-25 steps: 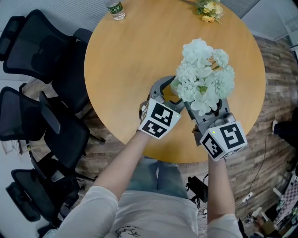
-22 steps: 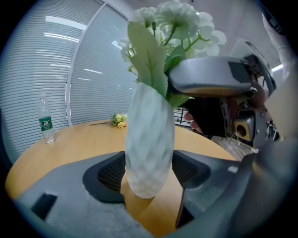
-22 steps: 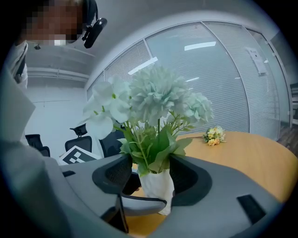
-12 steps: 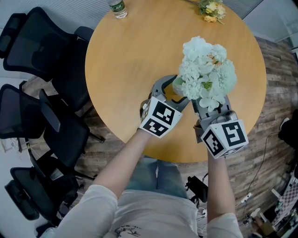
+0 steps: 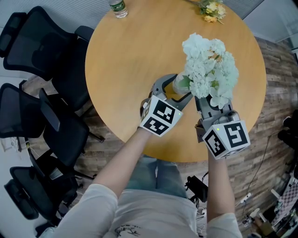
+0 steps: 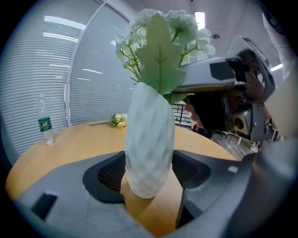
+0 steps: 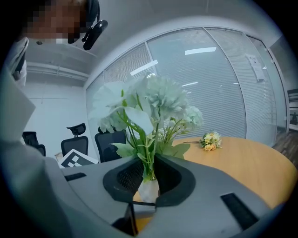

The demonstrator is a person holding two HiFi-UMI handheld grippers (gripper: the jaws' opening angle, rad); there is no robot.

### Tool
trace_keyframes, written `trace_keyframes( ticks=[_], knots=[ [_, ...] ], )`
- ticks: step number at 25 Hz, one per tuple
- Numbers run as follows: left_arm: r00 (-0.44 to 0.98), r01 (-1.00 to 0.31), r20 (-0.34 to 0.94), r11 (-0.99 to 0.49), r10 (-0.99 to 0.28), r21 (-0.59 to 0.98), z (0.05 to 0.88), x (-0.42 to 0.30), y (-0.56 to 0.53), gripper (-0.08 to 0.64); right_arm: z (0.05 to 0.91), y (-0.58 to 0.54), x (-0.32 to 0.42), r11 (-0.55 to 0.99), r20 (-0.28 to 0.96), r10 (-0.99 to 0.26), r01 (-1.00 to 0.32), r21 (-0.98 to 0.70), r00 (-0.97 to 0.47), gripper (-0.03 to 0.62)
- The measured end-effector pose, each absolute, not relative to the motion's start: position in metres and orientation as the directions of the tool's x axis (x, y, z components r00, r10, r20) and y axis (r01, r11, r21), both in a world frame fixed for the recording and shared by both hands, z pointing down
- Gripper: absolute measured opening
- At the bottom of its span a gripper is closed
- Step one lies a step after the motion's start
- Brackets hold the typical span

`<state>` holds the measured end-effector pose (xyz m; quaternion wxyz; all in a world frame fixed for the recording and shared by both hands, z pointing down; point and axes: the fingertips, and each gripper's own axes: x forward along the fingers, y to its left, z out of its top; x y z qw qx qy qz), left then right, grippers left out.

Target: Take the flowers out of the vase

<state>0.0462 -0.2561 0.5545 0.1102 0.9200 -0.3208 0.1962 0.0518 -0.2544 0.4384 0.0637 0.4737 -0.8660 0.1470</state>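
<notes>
One round wooden counter (image 5: 125, 69) stands on a plank floor (image 5: 274, 93), with black chairs (image 5: 42, 46) to its left. Near its front edge the left tongs (image 5: 173, 90) clamp the white vase (image 6: 150, 135). The right tongs (image 7: 148, 174), nearly level, have just been closing and pinch the flowers (image 5: 207, 69) by their stems above the vase. A bottle (image 5: 116, 8) and a yellow bouquet (image 5: 209, 10) sit at the far edge, well apart.

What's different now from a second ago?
The right gripper has just been closing its jaws on the stems of the white flowers, and the bunch tipped a little to the right. The left gripper still holds the vase; the bottle and yellow flowers stayed put.
</notes>
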Motion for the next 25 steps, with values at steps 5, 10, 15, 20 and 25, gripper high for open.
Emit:
trace_keyframes(
  ticks=[5,10,15,20,25],
  knots=[
    [0.715,-0.633,0.435,-0.771,-0.547,0.073,0.555,0.045,-0.255,0.322,0.433,-0.253,0.056,0.505,0.24,-0.8,-0.834,-0.225,-0.549,0.052],
    [0.716,-0.632,0.437,-0.771,-0.545,0.075,0.554,0.046,-0.255,0.322,0.423,-0.253,0.062,0.498,0.222,-0.805,-0.83,-0.249,-0.55,0.052],
    [0.715,-0.632,0.44,-0.771,-0.543,0.076,0.554,0.046,-0.256,0.322,0.414,-0.254,0.069,0.491,0.211,-0.812,-0.833,-0.256,-0.544,0.051],
    [0.713,-0.632,0.442,-0.772,-0.544,0.069,0.552,0.05,-0.256,0.322,0.401,-0.254,0.08,0.488,0.196,-0.821,-0.838,-0.246,-0.536,0.051],
    [0.711,-0.632,0.448,-0.772,-0.542,0.071,0.556,0.045,-0.255,0.322,0.391,-0.251,0.079,0.491,0.178,-0.827,-0.839,-0.235,-0.533,0.051]
  ],
)
